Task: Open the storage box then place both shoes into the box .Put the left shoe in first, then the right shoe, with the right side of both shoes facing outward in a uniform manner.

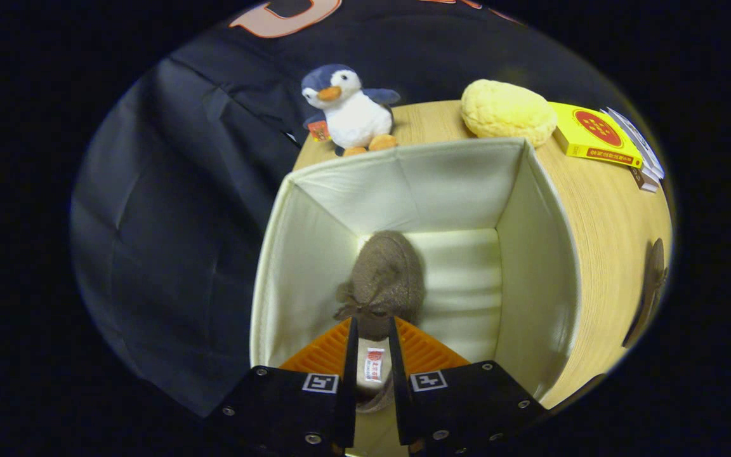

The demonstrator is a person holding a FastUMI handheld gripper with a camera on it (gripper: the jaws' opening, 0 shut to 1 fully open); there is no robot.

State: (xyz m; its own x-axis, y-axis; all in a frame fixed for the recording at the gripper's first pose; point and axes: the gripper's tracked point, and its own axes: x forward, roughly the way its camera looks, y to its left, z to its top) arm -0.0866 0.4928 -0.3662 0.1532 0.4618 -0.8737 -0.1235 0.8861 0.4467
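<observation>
gripper [373, 346] clamped on one brown shoe [383, 279] | inside one open storage box [533, 254] | second shoe [651, 285] on table [606, 216]

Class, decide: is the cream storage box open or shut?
Open: the storage box shows its inner walls, and the gripper holds the brown shoe inside it.

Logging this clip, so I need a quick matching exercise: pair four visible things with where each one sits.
Things:
1. brown suede shoe
2. plush blue-and-white penguin
3. lumpy yellow sponge
4. flat yellow carton

Places:
A. tabletop beyond the box's far wall, beside the black cloth
B. gripped by the tongs, inside the cream fabric storage box
C. past the sponge, against a stack of booklets
D. at the box's far corner, between penguin and carton

Pairs: 1-B, 2-A, 3-D, 4-C
</observation>
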